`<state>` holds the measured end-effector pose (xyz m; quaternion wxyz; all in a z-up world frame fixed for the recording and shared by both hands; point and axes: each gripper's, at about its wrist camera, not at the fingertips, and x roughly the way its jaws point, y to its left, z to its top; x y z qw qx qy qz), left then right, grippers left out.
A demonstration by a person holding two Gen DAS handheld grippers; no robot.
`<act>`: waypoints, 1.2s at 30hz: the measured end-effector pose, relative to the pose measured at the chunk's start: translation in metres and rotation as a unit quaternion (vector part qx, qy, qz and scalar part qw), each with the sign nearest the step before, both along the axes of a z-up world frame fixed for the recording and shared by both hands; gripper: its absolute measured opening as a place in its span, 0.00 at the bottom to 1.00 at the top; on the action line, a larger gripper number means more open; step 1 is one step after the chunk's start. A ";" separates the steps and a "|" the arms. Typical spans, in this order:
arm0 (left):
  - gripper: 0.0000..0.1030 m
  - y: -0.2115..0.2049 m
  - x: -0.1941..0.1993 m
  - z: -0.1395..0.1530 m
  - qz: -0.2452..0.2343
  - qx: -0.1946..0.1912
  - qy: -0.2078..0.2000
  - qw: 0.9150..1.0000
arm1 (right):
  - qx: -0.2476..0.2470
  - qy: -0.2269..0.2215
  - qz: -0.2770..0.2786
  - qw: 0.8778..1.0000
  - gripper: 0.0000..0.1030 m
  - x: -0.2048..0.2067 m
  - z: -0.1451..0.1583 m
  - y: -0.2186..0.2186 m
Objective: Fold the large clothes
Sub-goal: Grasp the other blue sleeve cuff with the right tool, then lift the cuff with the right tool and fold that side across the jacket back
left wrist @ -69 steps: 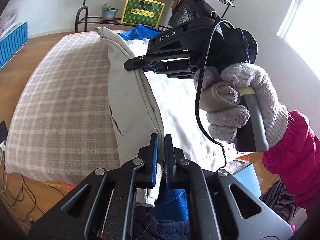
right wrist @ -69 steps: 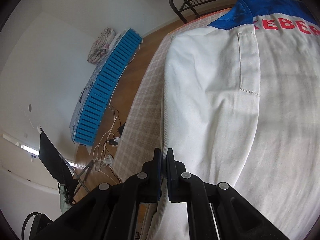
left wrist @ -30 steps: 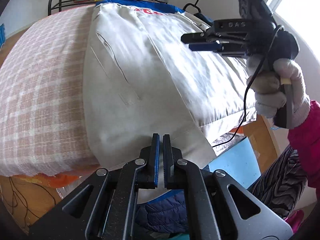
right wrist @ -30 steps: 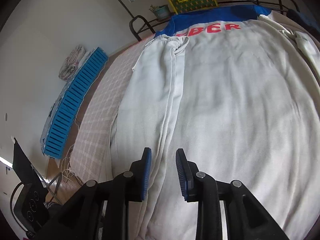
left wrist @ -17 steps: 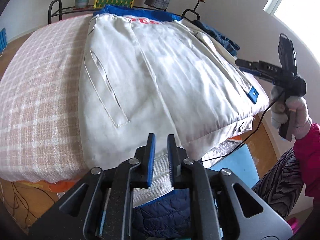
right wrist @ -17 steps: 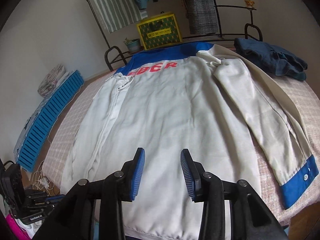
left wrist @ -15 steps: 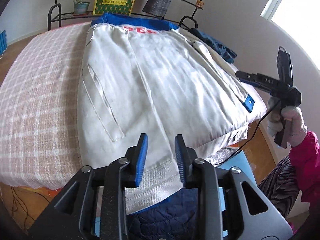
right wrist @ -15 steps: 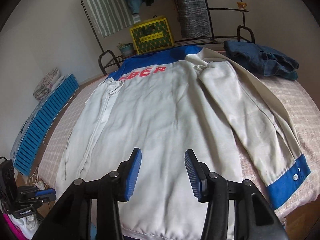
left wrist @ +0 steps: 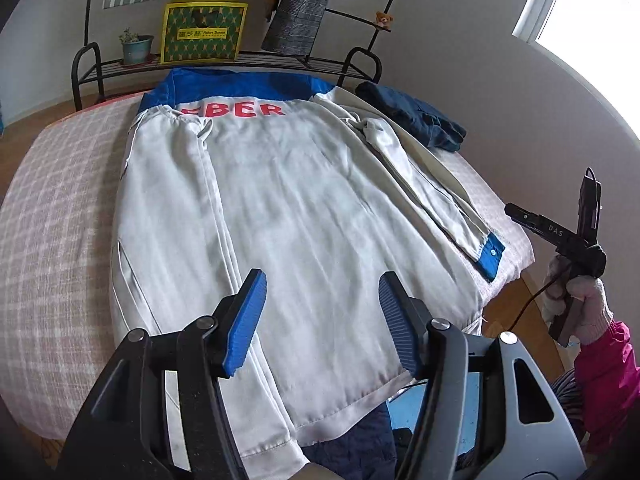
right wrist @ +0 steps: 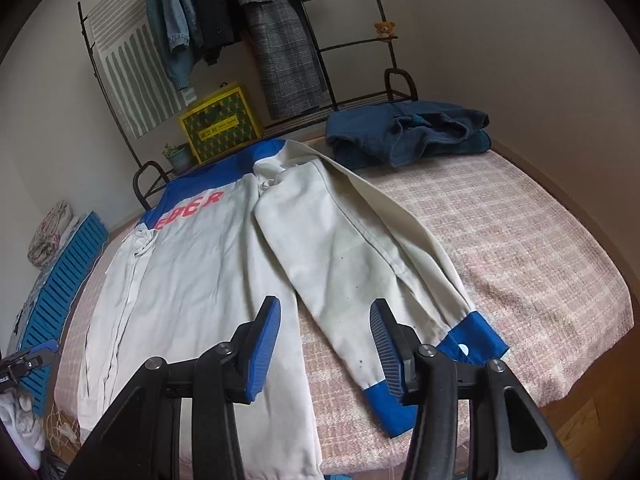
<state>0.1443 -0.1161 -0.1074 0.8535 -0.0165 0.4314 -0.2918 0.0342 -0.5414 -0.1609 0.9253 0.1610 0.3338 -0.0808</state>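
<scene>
A white jacket (left wrist: 304,208) with a blue yoke and red letters lies back-up on the bed, hem toward me. Its left sleeve (left wrist: 168,200) is folded in along the body. The right sleeve (right wrist: 360,248) lies out to the side and ends in a blue cuff (right wrist: 472,340) near the bed's edge. My left gripper (left wrist: 321,280) hovers above the hem, jaws opening, nothing between them. My right gripper (right wrist: 326,306) stands open above the lower right sleeve without touching it; it also shows as the right gripper (left wrist: 560,232) held by a gloved hand off the bed's right side.
The bed (right wrist: 520,240) has a pink checked cover. A dark blue folded garment (right wrist: 404,132) lies at its far right corner. Behind stand a black clothes rack (right wrist: 340,40), a yellow box (left wrist: 202,32) and a plant pot (left wrist: 136,48). A blue slatted panel (right wrist: 60,280) is on the floor at left.
The left gripper let go of the jacket's hem, opened wide and rose back from it. The right gripper opened and swung right, from the left sleeve to the right sleeve.
</scene>
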 end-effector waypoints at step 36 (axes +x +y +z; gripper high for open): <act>0.63 -0.034 0.038 -0.043 0.004 -0.022 0.051 0.998 | -0.034 0.069 -0.065 0.995 0.01 -0.006 -0.026 -0.079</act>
